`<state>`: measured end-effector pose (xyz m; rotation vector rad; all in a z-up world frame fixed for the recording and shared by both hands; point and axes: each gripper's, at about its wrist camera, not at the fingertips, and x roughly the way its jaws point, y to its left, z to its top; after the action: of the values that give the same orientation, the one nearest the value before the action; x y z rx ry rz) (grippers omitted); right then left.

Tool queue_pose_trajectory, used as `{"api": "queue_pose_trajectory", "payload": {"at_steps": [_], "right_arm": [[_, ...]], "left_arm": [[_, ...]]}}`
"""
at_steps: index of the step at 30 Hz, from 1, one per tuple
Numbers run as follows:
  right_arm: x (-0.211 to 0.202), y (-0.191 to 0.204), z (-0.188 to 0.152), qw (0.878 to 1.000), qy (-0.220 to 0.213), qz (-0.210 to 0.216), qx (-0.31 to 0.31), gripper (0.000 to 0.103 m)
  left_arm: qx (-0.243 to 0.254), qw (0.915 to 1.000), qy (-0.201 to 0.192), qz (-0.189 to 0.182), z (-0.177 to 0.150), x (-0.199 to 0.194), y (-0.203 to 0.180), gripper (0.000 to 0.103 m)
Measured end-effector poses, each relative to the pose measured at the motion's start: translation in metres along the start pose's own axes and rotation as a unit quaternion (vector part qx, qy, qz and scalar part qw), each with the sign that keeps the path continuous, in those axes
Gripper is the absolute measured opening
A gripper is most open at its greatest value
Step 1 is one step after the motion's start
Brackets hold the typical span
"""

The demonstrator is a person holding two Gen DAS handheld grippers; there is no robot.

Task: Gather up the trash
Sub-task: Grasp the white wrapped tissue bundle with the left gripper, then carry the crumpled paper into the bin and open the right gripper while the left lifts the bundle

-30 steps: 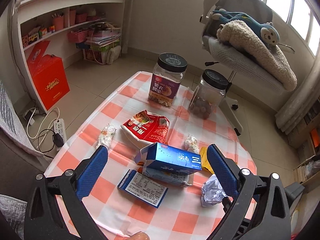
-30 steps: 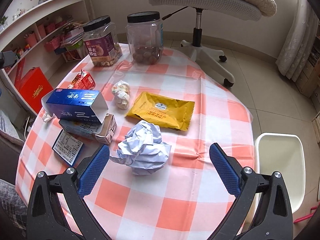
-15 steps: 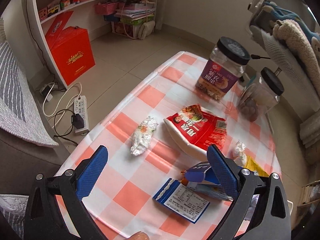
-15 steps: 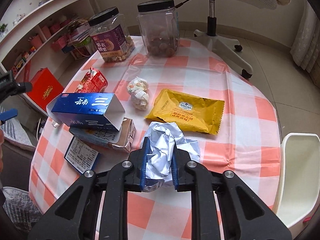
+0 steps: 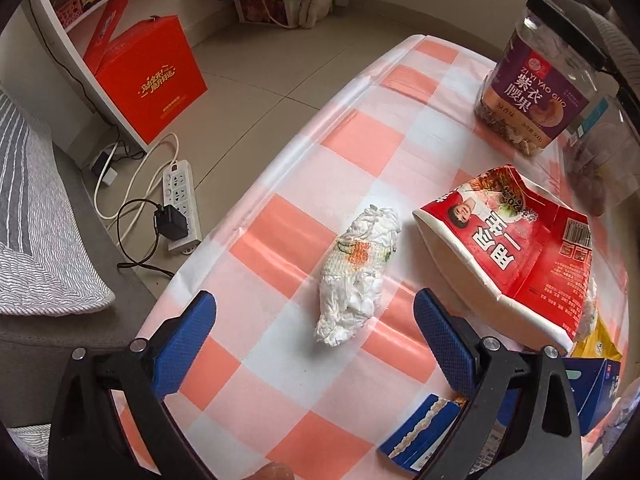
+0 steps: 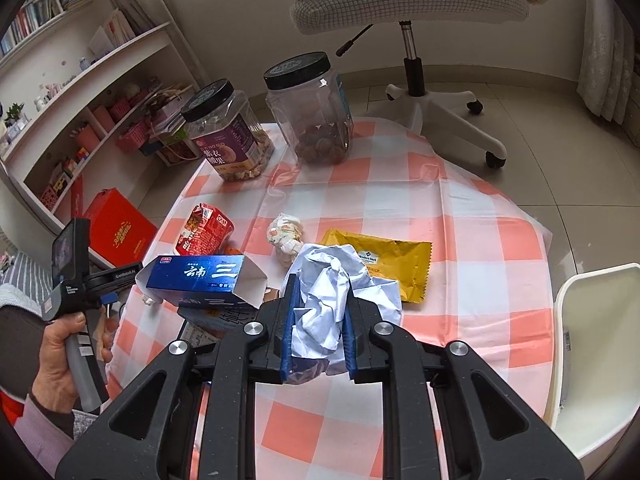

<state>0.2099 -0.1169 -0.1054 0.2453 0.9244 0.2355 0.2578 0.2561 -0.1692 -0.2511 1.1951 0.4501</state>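
My right gripper [image 6: 318, 300] is shut on a crumpled white paper ball [image 6: 332, 300] and holds it above the checked tablecloth [image 6: 460, 320]. My left gripper [image 5: 314, 316] is open, its blue pads on either side of a crumpled white tissue wad [image 5: 356, 276] that lies on the cloth [image 5: 348, 136]. A red snack bag [image 5: 508, 248], a blue carton [image 6: 196, 280], a yellow wrapper [image 6: 394, 268] and a second small wad [image 6: 286, 238] lie on the table. A white bin [image 6: 596, 356] stands at the table's right edge.
Two black-lidded jars [image 6: 228, 136] [image 6: 312, 116] stand at the table's far side. An office chair [image 6: 412, 12] is behind them. On the floor to the left are a power strip [image 5: 180, 200], a red box [image 5: 148, 76] and shelves [image 6: 80, 112].
My right gripper closed on the paper ball and lifted it. My left gripper swung left from the blue carton and came down around the tissue wad.
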Motion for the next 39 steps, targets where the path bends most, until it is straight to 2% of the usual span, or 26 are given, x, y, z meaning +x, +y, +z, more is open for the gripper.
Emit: {"api": "queue_pose_trajectory", "payload": {"at_steps": [5, 7, 8, 9, 10, 11, 12, 13, 18, 23, 28, 33, 39], "right_arm": [[-0.006, -0.003, 0.001, 1.000, -0.006, 0.001, 0.000, 0.018], [-0.009, -0.004, 0.000, 1.000, -0.007, 0.002, -0.002, 0.019], [-0.010, -0.004, 0.000, 1.000, -0.008, 0.002, -0.004, 0.019], [-0.012, -0.004, 0.000, 1.000, -0.010, 0.003, -0.008, 0.019], [-0.014, -0.004, 0.000, 1.000, -0.012, 0.003, -0.011, 0.019], [-0.015, -0.004, 0.000, 1.000, -0.014, 0.003, -0.014, 0.019], [-0.017, -0.004, 0.000, 1.000, -0.015, 0.003, -0.015, 0.019], [-0.019, -0.005, 0.000, 1.000, -0.017, 0.004, -0.016, 0.019], [-0.031, -0.006, 0.003, 0.999, -0.030, 0.010, -0.013, 0.019], [-0.049, -0.009, 0.004, 0.999, -0.050, 0.015, -0.009, 0.019], [-0.072, -0.016, 0.001, 0.997, -0.072, 0.013, -0.007, 0.019], [-0.093, -0.031, -0.003, 0.996, -0.091, 0.004, 0.003, 0.019], [-0.113, -0.051, -0.007, 0.993, -0.113, -0.026, 0.009, 0.019]], "left_arm": [[0.008, 0.9998, -0.011, 0.017, 0.006, 0.017, -0.010, 0.093], [0.006, 0.9999, -0.007, 0.012, 0.007, 0.026, -0.010, 0.081], [0.007, 0.9999, 0.007, 0.008, 0.007, 0.034, -0.009, 0.078], [0.007, 0.9997, 0.023, 0.006, 0.005, 0.042, -0.008, 0.069], [0.003, 0.9999, 0.016, -0.003, 0.003, 0.041, -0.006, 0.066], [0.001, 0.9999, 0.014, -0.004, 0.003, 0.040, -0.005, 0.059], [-0.002, 0.9998, 0.015, -0.010, 0.004, 0.036, -0.004, 0.037], [-0.011, 0.9996, 0.014, -0.022, 0.005, 0.031, -0.001, 0.037], [-0.033, 0.9960, -0.042, -0.071, 0.008, -0.026, 0.006, 0.037], [-0.020, 0.9865, -0.108, -0.121, -0.003, -0.097, -0.002, 0.037], [0.004, 0.9785, -0.153, -0.138, -0.027, -0.149, -0.014, 0.037], [0.015, 0.9660, -0.194, -0.171, -0.049, -0.189, -0.026, 0.037], [0.044, 0.9550, -0.218, -0.197, -0.069, -0.214, -0.055, 0.037]]}}
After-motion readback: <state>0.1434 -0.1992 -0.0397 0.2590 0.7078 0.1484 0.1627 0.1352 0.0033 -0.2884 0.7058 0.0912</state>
